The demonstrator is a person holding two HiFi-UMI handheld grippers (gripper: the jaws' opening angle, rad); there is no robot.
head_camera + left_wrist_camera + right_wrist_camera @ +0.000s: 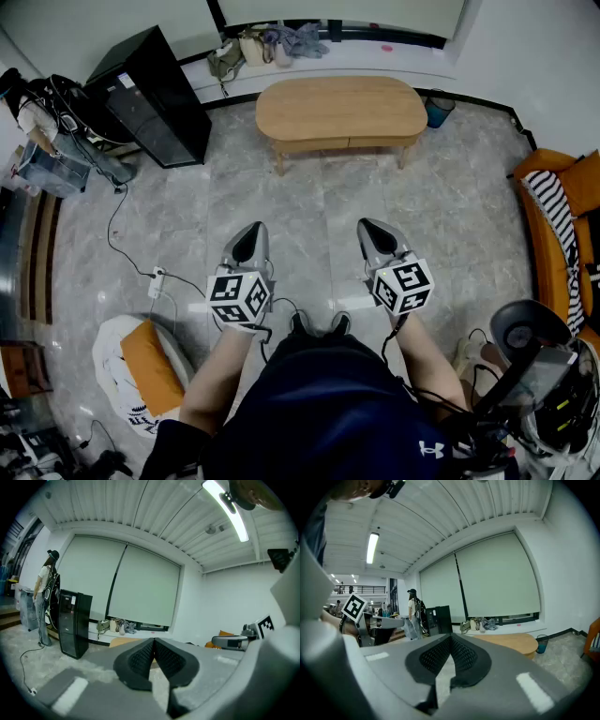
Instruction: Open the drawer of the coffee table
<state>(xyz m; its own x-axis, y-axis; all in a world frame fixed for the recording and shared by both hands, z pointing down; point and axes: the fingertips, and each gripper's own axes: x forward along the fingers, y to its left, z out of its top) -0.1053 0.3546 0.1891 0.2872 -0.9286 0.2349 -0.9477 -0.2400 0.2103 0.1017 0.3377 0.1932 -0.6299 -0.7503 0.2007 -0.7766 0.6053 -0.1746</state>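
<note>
Two closed, empty: left hand-held gripper point(251, 232), right hand-held gripper point(370, 231), parallel, aimed slightly downward.

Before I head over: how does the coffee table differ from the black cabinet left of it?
The coffee table is light wood with a rounded top; the black cabinet is dark and boxy. The coffee table is low and wide, the black cabinet tall and narrow. Both stand on the tiled floor.
</note>
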